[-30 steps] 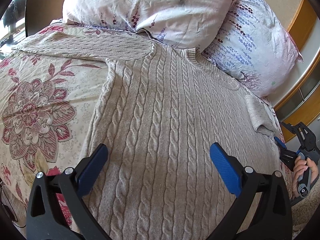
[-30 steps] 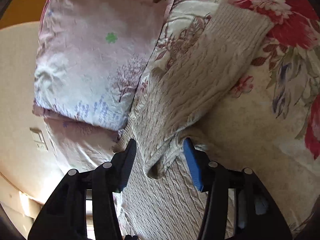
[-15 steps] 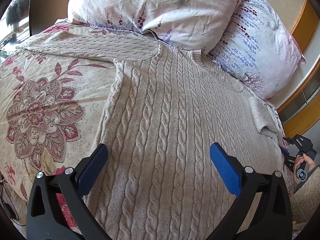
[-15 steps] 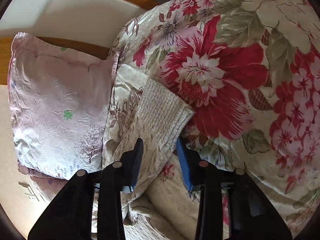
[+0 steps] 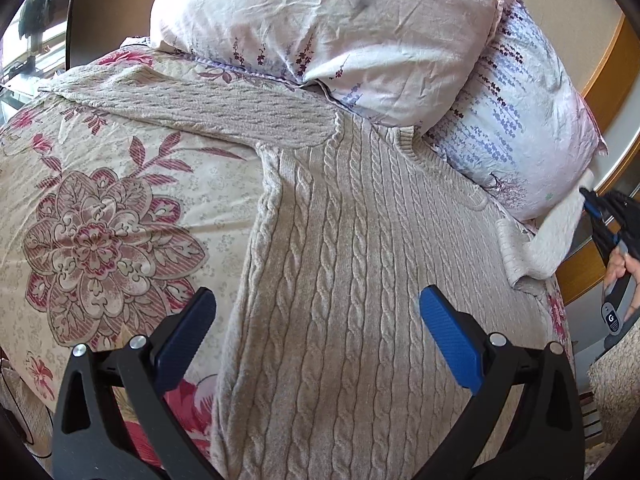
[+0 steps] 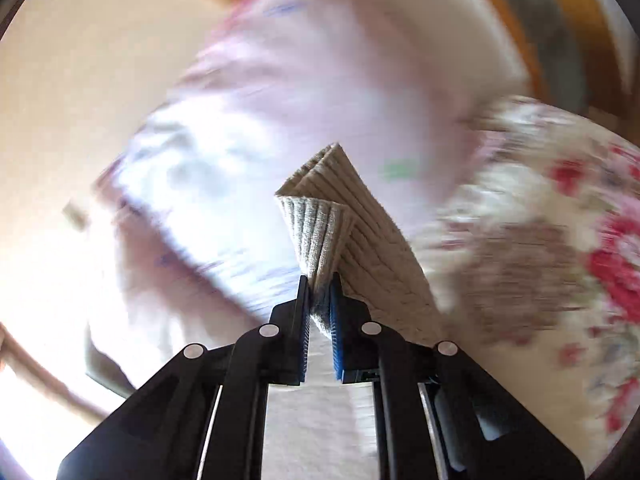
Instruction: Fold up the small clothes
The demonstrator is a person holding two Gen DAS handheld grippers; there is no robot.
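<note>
While right gripper (image 6: 320, 280) jaws clench sweater (image 5: 340, 280) cuff (image 6: 316, 220), left gripper (image 5: 316, 320) jaws spread above it

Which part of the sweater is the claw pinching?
Find the big beige cable-knit sweater spread on the flowery bedspread. Follow it toward the lavender-print pillow: the right claw pinches the sleeve cuff there. Unlike the other sleeve, lying flat, this one is lifted.

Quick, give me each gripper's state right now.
Left gripper: open, holding nothing, above the sweater.
Right gripper: closed on the sweater's sleeve cuff.
</note>
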